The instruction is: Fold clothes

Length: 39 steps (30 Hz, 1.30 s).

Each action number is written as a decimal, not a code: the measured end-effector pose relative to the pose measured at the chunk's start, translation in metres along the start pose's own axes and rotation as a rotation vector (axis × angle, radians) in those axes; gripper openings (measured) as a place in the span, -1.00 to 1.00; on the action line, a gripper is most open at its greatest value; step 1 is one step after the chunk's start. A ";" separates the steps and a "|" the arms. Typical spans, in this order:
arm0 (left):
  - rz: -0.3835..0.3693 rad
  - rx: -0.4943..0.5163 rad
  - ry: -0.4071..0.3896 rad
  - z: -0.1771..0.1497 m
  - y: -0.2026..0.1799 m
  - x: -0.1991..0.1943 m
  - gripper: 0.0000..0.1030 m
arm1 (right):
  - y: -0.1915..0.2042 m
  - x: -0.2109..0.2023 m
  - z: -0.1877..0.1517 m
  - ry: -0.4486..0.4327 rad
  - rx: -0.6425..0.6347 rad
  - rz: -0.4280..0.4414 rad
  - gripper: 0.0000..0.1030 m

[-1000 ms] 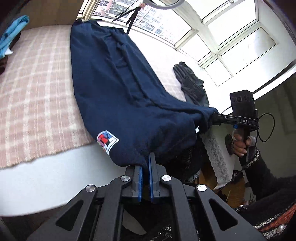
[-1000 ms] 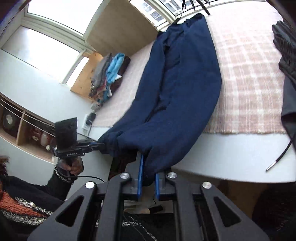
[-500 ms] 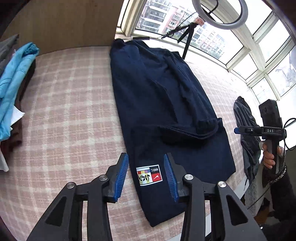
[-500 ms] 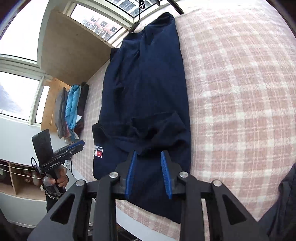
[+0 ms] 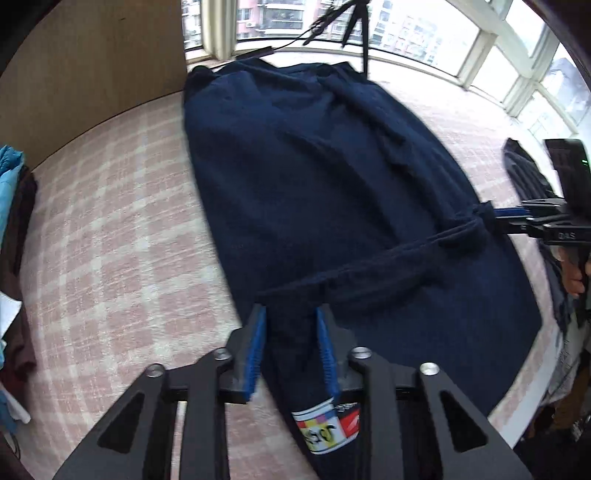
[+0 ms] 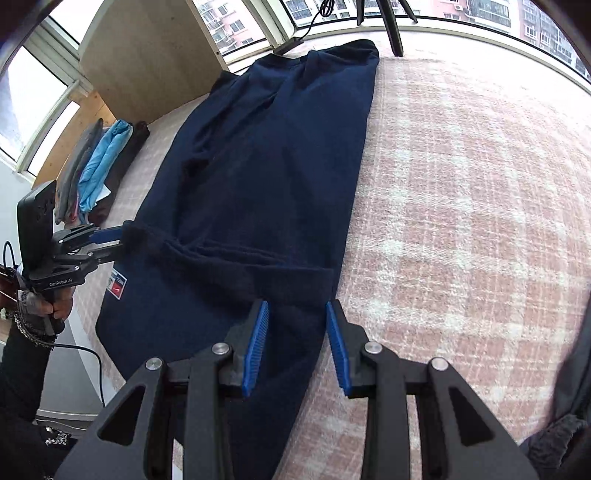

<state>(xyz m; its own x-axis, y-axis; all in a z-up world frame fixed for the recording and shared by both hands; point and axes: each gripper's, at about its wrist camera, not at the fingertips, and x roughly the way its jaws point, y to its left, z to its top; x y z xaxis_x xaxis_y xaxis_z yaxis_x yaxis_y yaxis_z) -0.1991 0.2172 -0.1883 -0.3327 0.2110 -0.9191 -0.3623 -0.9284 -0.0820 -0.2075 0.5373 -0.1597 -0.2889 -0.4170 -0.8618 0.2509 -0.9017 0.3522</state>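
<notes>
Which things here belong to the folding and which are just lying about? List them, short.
For the job:
- navy garment
- plaid bed cover beneath it

Lying about:
- clothes pile with a light blue piece
- dark grey garment at the bed's edge
- tripod leg by the window

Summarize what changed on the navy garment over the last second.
Both tongs carried the navy garment's hanging end up off the bed edge, folded it over onto itself and let go. The left tongs have just been closing again and the right tongs opening. Both straddle cloth at the fold, jaws apart. Unchanged: checked bedcover, clothes pile.
</notes>
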 end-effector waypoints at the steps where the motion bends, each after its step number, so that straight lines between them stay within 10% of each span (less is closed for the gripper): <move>1: -0.017 -0.037 -0.007 -0.001 0.007 -0.001 -0.53 | 0.001 0.001 0.001 -0.006 -0.007 -0.017 -0.38; 8: -0.144 0.002 -0.048 -0.007 0.006 -0.012 -0.29 | 0.002 -0.007 0.001 -0.040 0.007 -0.042 -0.38; 11: -0.119 0.013 -0.079 -0.008 0.003 -0.015 -0.92 | 0.005 -0.008 -0.001 -0.055 -0.003 -0.047 -0.59; 18: -0.141 -0.115 -0.101 -0.015 0.036 -0.034 -0.74 | 0.012 -0.017 -0.002 -0.076 0.004 -0.181 -0.52; 22: -0.259 -0.054 -0.148 -0.014 0.027 -0.060 -0.42 | 0.044 -0.036 -0.015 -0.136 -0.065 -0.093 -0.52; 28: -0.157 0.057 0.008 -0.006 0.001 -0.002 -0.48 | 0.056 -0.001 -0.025 -0.039 -0.086 -0.106 -0.51; 39: -0.130 -0.006 -0.241 0.087 0.064 -0.121 -0.40 | 0.050 -0.149 0.044 -0.274 -0.005 -0.051 -0.52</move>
<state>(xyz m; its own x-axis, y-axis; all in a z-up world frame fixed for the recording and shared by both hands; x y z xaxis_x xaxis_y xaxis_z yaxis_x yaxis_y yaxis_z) -0.2579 0.1585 -0.0486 -0.4812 0.3946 -0.7827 -0.4108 -0.8903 -0.1963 -0.1924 0.5490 0.0027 -0.5403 -0.3872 -0.7471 0.2339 -0.9220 0.3087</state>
